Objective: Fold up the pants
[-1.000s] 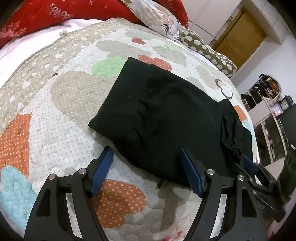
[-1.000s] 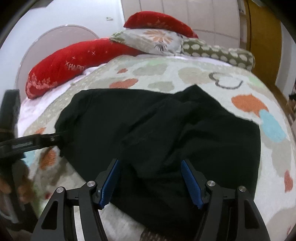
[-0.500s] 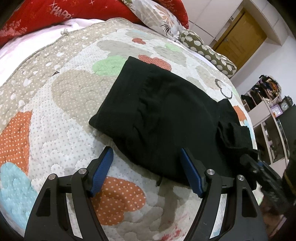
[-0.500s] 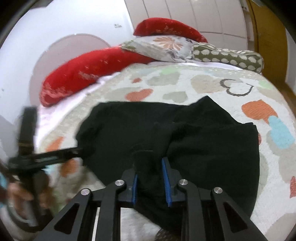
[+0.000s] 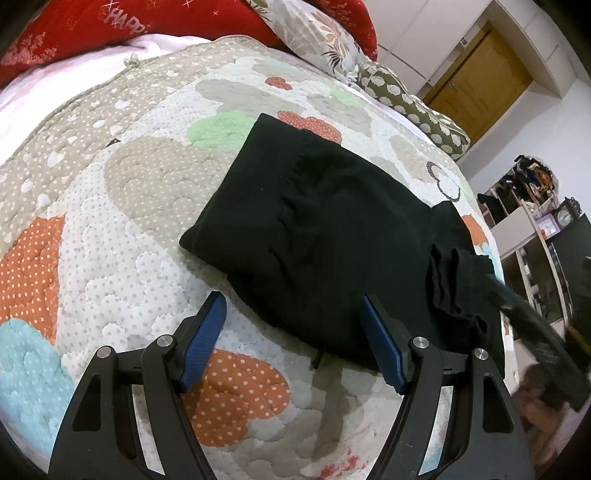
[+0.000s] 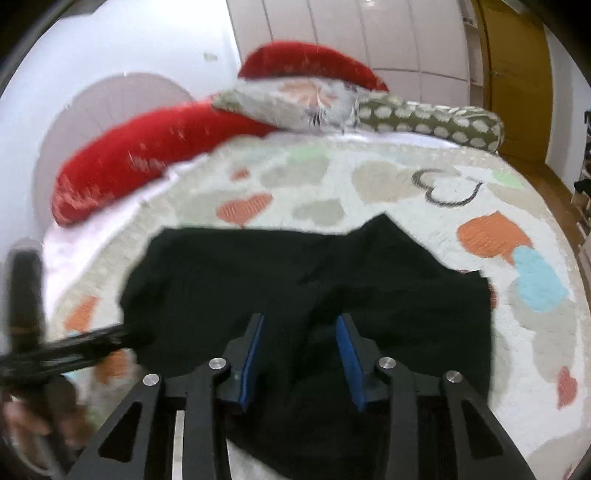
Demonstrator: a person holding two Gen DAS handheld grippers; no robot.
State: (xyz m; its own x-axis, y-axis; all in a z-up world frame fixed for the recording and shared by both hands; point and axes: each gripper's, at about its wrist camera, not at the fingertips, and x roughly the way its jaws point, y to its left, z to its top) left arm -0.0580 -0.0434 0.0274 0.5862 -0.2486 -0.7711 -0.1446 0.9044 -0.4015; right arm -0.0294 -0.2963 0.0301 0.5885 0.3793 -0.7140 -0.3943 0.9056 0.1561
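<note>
Pants (image 5: 332, 236) plain black. Quilt (image 5: 110, 206) white, dotted, with orange, beige, green, pale-blue heart patches. Red pillow (image 5: 110, 26), lettering possibly "HAPPY". Floral grey pillow (image 5: 314, 33). Olive bolster (image 6: 436, 122), white spots. Gripper pads (image 5: 201, 341) blue.

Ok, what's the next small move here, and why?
Probably nudge the left gripper forward onto the near edge of the pants and close: it's open, with that edge between its fingers, while the right gripper has bunched cloth between its pads.
</note>
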